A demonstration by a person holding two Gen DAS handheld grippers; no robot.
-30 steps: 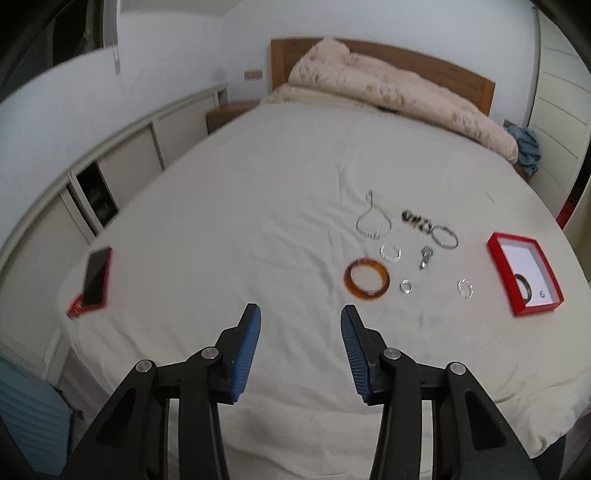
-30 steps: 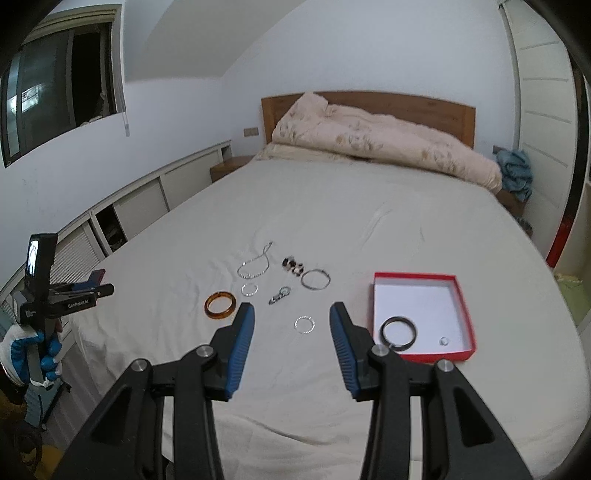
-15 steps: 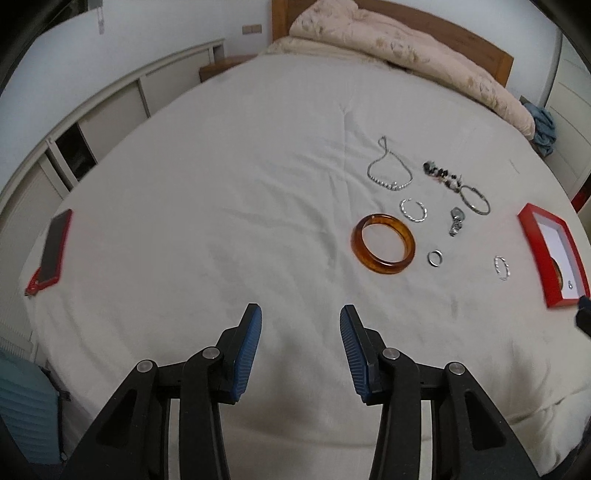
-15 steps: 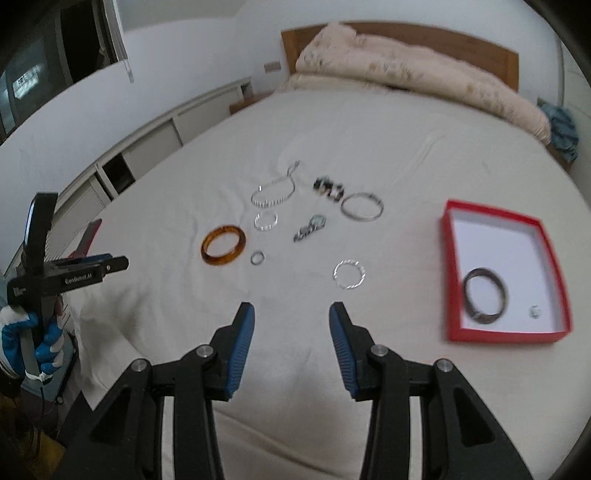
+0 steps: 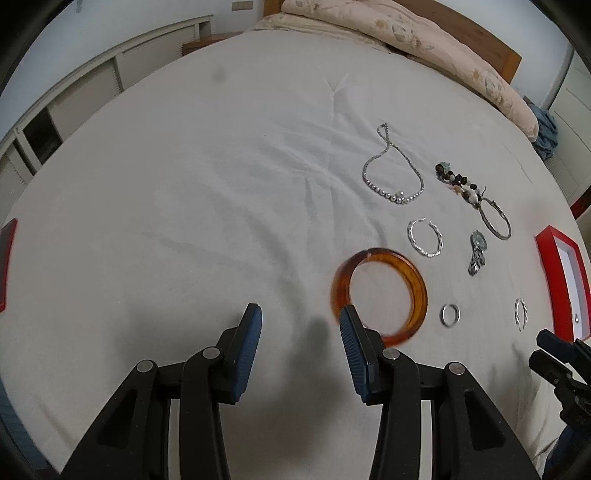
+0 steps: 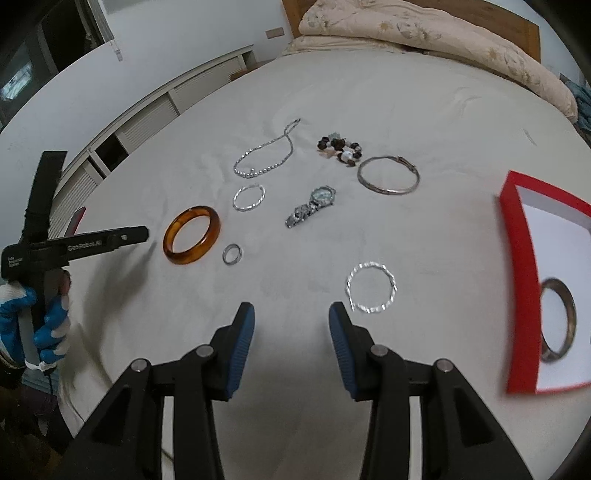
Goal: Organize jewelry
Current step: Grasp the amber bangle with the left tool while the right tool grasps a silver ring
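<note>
Jewelry lies spread on a white bed. An amber bangle [image 5: 380, 291] [image 6: 192, 235] lies just ahead and right of my open, empty left gripper [image 5: 300, 323]. My right gripper [image 6: 291, 319] is open and empty, just left of a twisted silver hoop [image 6: 371, 287]. Further off lie a small silver ring [image 6: 232, 254], a second twisted hoop [image 6: 249, 197], a watch [image 6: 312, 206], a pearl necklace [image 6: 264, 157], a beaded bracelet [image 6: 340, 147] and a thin silver bangle [image 6: 388, 174]. A red box [image 6: 519, 280] at the right holds a dark bangle [image 6: 559, 325].
A folded duvet [image 6: 424, 33] lies against the wooden headboard at the far end. White cabinets [image 6: 147, 122] line the wall to the left. A red-cased phone [image 5: 5, 258] lies at the bed's left edge. My left gripper also shows in the right wrist view [image 6: 74, 243].
Both grippers have moved forward and down toward the bed. The amber bangle now sits close to my left fingers, and the twisted hoop close to my right fingers. Both stay open.
</note>
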